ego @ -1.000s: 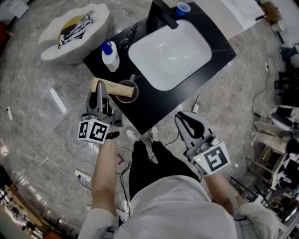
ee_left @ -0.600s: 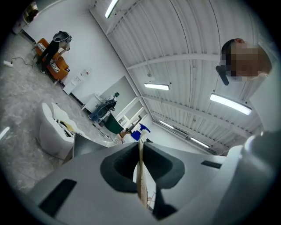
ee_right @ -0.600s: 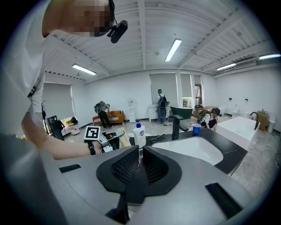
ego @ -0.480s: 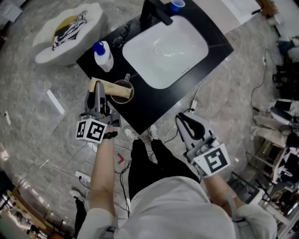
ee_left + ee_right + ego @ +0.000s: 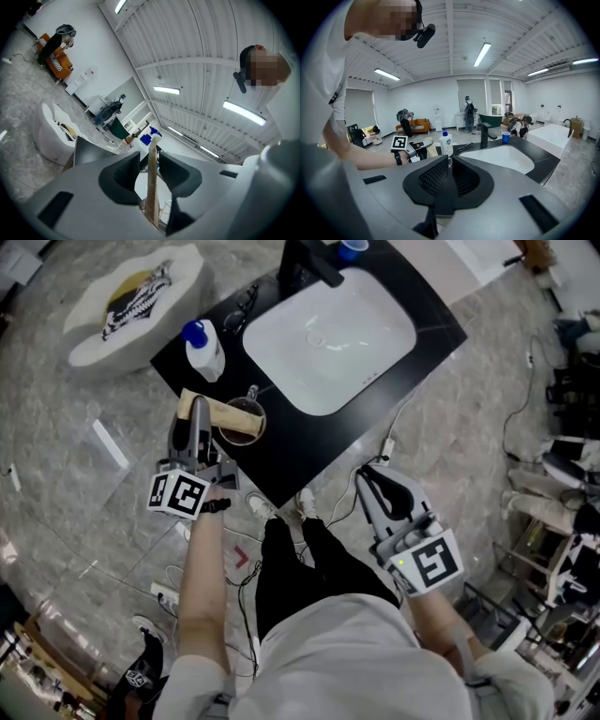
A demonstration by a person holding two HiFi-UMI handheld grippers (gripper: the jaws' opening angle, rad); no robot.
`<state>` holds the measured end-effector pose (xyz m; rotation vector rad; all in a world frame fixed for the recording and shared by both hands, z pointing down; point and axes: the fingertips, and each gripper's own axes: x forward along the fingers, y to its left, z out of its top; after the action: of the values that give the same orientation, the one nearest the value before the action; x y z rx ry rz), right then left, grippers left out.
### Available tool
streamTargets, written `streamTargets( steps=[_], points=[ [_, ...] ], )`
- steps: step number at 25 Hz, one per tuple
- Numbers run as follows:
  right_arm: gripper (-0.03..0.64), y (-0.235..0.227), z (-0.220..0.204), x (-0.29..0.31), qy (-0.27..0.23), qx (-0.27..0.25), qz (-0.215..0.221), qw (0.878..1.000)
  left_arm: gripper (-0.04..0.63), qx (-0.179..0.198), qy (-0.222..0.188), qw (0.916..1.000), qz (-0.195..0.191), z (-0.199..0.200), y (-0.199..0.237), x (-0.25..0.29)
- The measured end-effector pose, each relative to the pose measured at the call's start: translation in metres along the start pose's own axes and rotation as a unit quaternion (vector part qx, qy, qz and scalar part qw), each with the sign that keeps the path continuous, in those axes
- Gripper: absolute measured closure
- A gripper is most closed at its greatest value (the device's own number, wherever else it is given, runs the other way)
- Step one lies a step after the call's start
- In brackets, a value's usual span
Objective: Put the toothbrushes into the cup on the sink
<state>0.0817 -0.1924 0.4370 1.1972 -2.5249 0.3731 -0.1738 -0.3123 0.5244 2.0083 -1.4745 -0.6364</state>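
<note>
Jaws of left gripper point(image 5: 149, 160) just opened round toothbrush point(image 5: 152, 187) by counter point(image 5: 281, 465) edge; right gripper point(image 5: 449, 171) closed.

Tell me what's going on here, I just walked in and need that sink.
A person stands at the black sink counter with a gripper in each hand. The left gripper has just been opening its jaws around a wooden toothbrush. The toothbrush stands between them unpinched, its lower end at the glass cup. The right gripper is shut and empty, held back from the counter.
</note>
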Motion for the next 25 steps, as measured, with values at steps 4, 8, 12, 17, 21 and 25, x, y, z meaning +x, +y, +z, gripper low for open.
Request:
streamTargets(
  steps=[4,8,12,17,21,25],
  points=[
    [0.566,-0.001,-0.001,-0.001,-0.002,-0.002,0.000,1.000,0.457,0.011,0.001,0.9999,0.004,0.001,0.003,0.000],
    [0.566,0.001,0.000,-0.005,-0.003,-0.007,0.007,1.000,0.451,0.025,-0.005,0.9997,0.006,0.008,0.001,-0.006],
    [0.566,0.002,0.004,-0.008,-0.004,-0.012,0.014,1.000,0.449,0.040,-0.012,0.9991,0.006,0.014,-0.003,-0.013],
    [0.565,0.005,0.012,-0.010,-0.019,-0.010,0.027,0.999,0.440,0.060,-0.022,0.9976,0.025,0.029,-0.010,-0.026],
    [0.566,0.009,0.020,-0.011,-0.031,-0.014,0.039,0.999,0.440,0.074,-0.030,0.9961,0.037,0.046,-0.018,-0.041],
    [0.565,0.010,0.027,-0.013,-0.041,-0.020,0.048,0.998,0.442,0.094,-0.037,0.9933,0.056,0.061,-0.025,-0.058]
  ],
)
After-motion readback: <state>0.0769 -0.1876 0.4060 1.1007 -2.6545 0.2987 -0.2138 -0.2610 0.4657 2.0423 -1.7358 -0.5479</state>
